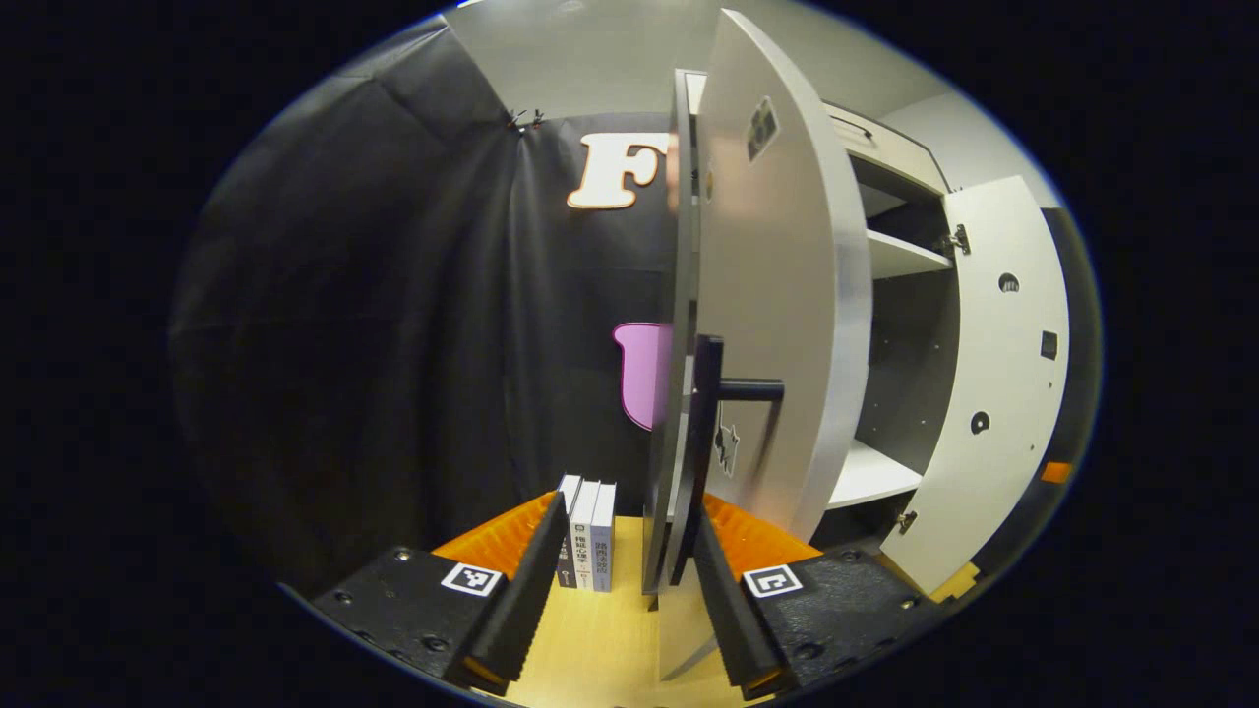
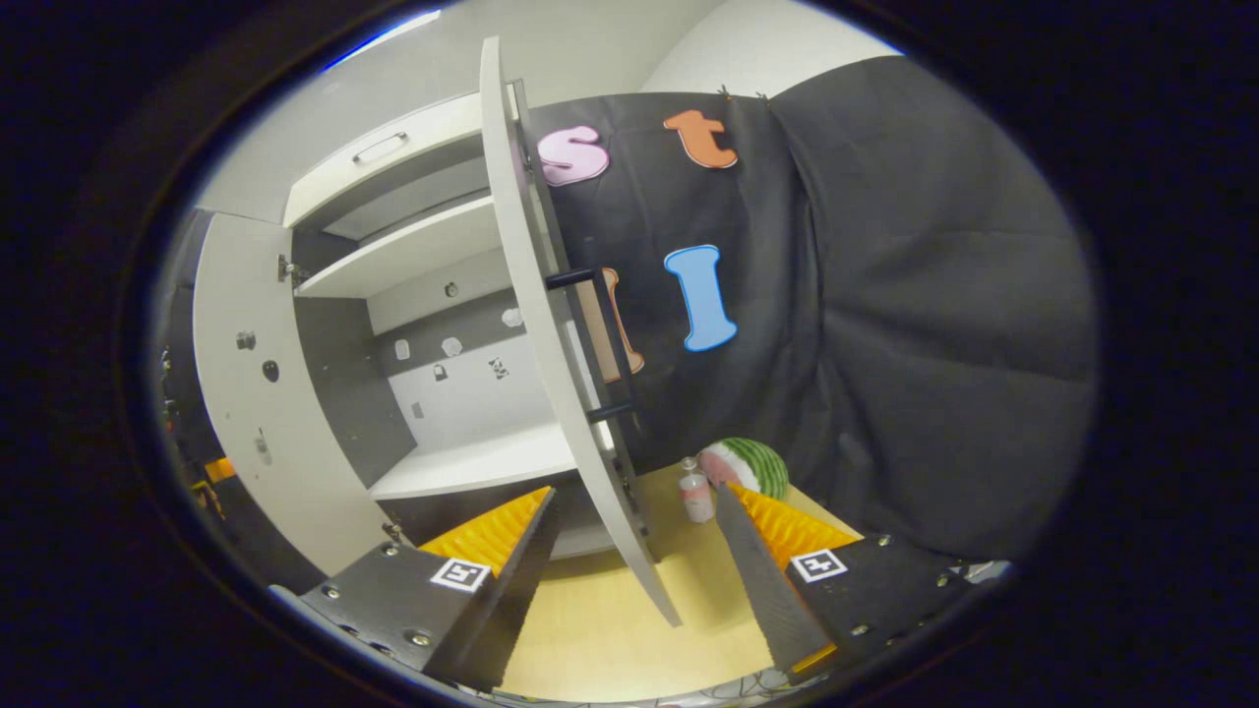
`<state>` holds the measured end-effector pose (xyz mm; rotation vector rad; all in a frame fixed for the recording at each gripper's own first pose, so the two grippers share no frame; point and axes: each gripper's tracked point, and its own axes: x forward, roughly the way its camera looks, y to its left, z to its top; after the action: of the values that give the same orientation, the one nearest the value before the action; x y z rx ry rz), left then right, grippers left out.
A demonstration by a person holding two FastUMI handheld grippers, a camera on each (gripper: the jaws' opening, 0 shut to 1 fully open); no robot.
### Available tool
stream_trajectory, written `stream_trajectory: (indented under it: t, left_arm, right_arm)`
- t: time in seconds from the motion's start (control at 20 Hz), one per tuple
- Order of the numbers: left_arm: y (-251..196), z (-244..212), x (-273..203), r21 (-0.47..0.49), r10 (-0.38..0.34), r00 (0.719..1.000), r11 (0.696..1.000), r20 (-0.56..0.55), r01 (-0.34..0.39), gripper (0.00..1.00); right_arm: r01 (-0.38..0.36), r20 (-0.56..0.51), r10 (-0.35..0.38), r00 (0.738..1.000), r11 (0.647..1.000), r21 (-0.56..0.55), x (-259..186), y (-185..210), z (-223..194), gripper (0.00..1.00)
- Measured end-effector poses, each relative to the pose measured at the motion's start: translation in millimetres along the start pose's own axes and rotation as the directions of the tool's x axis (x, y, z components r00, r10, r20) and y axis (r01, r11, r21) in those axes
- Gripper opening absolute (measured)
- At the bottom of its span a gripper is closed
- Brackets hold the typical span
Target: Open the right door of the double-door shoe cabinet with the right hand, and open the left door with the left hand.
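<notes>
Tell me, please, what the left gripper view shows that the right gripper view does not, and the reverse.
Left gripper view: three upright books beside the left door, ahead of the open left gripper. Right gripper view: a watermelon and a small bottle beyond the right door, ahead of the open right gripper. Shared: the shoe cabinet's white shelves, with both doors swung open.

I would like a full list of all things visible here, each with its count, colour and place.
white double-door shoe cabinet: one, white with grey inside, both doors open
black bar door handle: one per door, between the jaws in each view
upright books: three, white and grey, on the wooden floor beside the left door
striped green watermelon: one, by the curtain
small pink bottle: one, beside the watermelon
left gripper: open
right gripper: open
</notes>
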<state>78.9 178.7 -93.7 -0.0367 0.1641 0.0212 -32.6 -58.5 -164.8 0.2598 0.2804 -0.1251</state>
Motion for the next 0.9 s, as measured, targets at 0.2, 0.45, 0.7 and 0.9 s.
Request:
stream_trajectory:
  t: [0.2,0.45,0.7,0.9]
  left_arm:
    - [3,-1,-21,0.006,0.051,0.999,0.999,-0.018,-0.05,0.85]
    - [-17,23,-57,0.005,0.064,0.998,0.998,0.006,-0.064,0.86]
    - [-70,58,-76,0.006,-0.017,0.997,1.0,0.074,0.016,0.85]
    - [-137,79,-71,0.071,-0.162,0.979,0.986,0.122,0.154,0.8]
  right_arm:
    - [-0.002,0.009,0.003,1.0,1.0,-0.029,-5,11,5,0.88]
    - [-0.03,0.049,0.033,0.998,0.997,-0.07,-16,49,28,0.88]
    - [-0.082,0.078,0.093,0.993,0.987,-0.135,-28,100,56,0.95]
    - [-0.178,0.069,0.192,0.979,0.969,-0.171,-24,154,62,0.95]
